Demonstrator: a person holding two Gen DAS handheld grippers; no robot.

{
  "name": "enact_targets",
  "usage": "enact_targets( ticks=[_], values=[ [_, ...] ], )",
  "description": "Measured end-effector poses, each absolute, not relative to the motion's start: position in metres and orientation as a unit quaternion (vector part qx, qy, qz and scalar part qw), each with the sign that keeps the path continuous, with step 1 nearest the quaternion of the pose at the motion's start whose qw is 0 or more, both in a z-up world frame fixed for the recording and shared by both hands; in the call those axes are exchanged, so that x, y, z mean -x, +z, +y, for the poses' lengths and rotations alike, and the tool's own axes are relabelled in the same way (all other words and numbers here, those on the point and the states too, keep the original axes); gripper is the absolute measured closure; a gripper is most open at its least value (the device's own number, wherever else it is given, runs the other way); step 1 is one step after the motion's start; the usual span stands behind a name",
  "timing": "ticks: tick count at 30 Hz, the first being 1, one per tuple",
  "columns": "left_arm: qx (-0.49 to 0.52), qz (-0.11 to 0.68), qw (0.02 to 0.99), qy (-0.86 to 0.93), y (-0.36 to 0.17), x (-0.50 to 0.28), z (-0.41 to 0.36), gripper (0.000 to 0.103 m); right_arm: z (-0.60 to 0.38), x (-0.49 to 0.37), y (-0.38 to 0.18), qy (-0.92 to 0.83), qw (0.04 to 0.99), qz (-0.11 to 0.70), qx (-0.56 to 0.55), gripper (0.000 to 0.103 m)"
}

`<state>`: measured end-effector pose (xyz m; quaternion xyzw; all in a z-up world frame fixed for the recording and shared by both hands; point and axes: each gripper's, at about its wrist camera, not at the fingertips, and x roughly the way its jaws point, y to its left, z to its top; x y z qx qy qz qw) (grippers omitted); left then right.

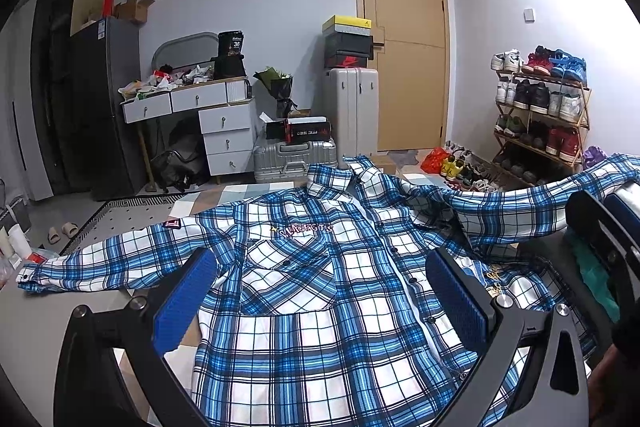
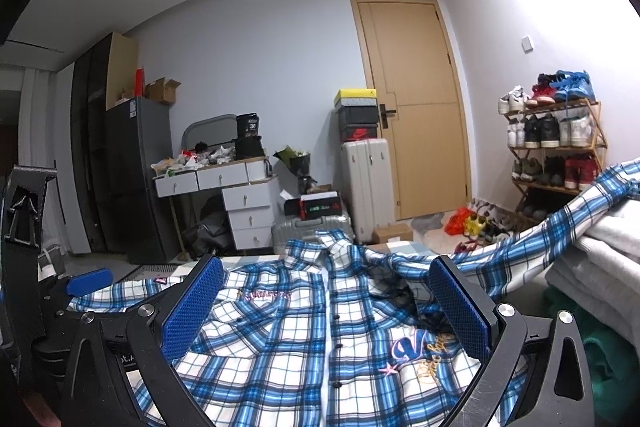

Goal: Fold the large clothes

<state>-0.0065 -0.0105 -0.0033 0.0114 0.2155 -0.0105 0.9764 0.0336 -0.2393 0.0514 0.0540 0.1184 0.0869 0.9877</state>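
Observation:
A blue, white and black plaid shirt (image 1: 320,291) lies face up and buttoned on a grey surface, collar toward the far side. Its left sleeve (image 1: 100,259) stretches flat to the left. Its right sleeve (image 1: 520,203) runs up over a pile at the right. My left gripper (image 1: 324,267) hovers open over the chest pocket, nothing between its blue pads. In the right wrist view the same shirt (image 2: 304,355) fills the foreground, and my right gripper (image 2: 328,279) stands open above its button line. The left gripper (image 2: 86,281) shows at the left edge there.
A stack of folded white and green cloth (image 2: 600,267) sits at the right under the sleeve. Beyond the surface are a silver suitcase (image 1: 294,157), a white drawer desk (image 1: 208,115), a dark fridge (image 1: 100,107), a shoe rack (image 1: 540,115) and a wooden door (image 1: 404,39).

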Motion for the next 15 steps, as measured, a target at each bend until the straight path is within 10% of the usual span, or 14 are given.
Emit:
enact_targets(
  ticks=[15],
  values=[
    [-0.008, 0.214, 0.977, -0.005, -0.0026, 0.0059, -0.009, 0.001, -0.2405, -0.0341, 0.0505, 0.087, 0.987, 0.124, -0.056, 0.0]
  ],
)
